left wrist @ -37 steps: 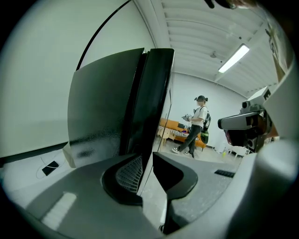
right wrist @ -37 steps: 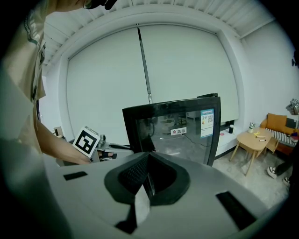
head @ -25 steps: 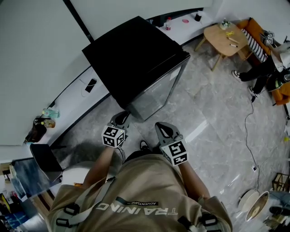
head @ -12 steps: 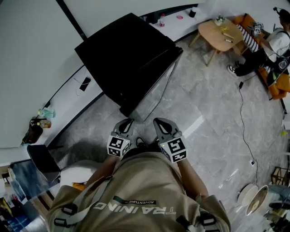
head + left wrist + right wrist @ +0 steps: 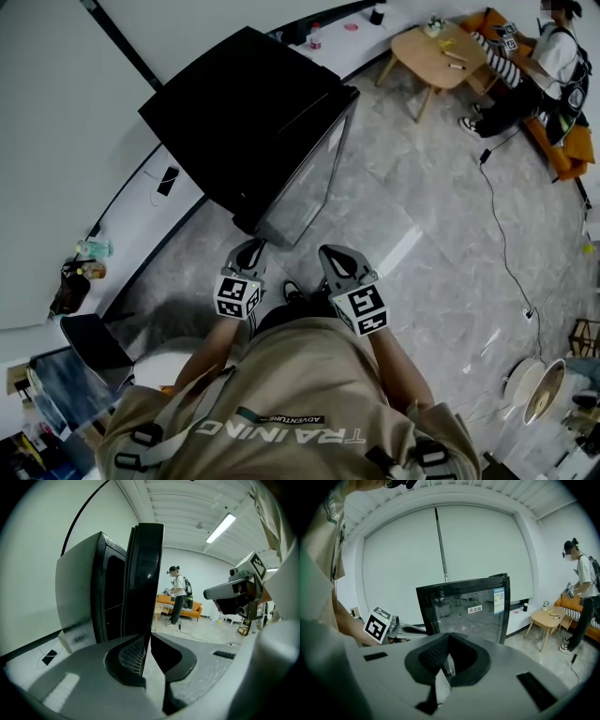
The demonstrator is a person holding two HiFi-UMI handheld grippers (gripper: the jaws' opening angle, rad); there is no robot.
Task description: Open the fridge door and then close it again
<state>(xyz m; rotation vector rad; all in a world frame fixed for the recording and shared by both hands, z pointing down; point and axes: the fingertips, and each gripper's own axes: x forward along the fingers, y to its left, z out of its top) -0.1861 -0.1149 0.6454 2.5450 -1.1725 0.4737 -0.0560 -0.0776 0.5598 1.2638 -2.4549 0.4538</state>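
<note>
The black fridge stands ahead of me, its glass door facing right. In the left gripper view the door shows edge-on, a little apart from the fridge body. My left gripper is at the door's near corner with its jaws together, a thin slit between them and nothing in it. Whether it touches the door I cannot tell. My right gripper hangs beside it, off the fridge, shut and empty. In the right gripper view the door fills the middle, with the left gripper at its left.
A low white ledge runs along the wall behind the fridge, with a phone and bottles on it. A wooden side table, a person by an orange sofa and a floor cable lie to the right.
The left gripper has edged towards the fridge's near corner, and the right one has shifted slightly. The door's glass face looks narrower than a second ago. The head view has swung.
</note>
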